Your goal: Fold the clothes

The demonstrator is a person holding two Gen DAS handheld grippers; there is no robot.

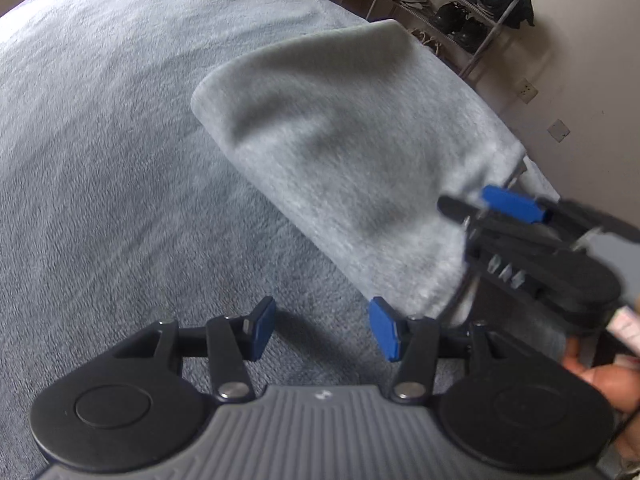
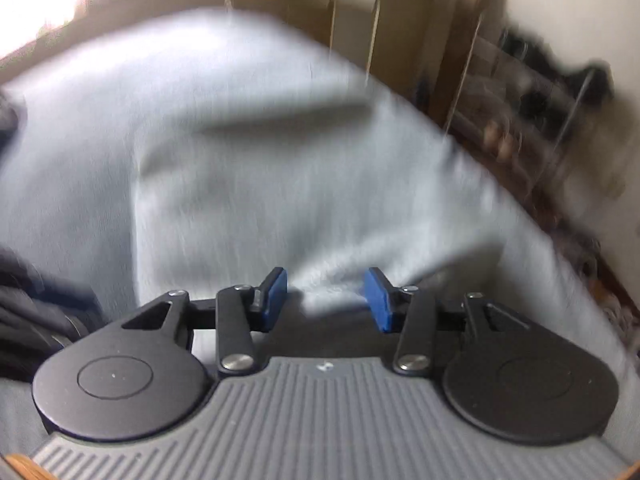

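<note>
A folded light grey fleece garment lies raised over the grey bed cover, its near end beside both grippers. My left gripper is open with nothing between its blue pads, just left of the garment's near corner. My right gripper shows at the right of the left wrist view, against the garment's edge. In the blurred right wrist view the right gripper is open, with the garment bunched just ahead of its pads.
A metal shoe rack with dark shoes stands by the wall beyond the bed's far right edge; it also shows in the right wrist view. Wall sockets are on the right wall. Dark cloth lies at the left.
</note>
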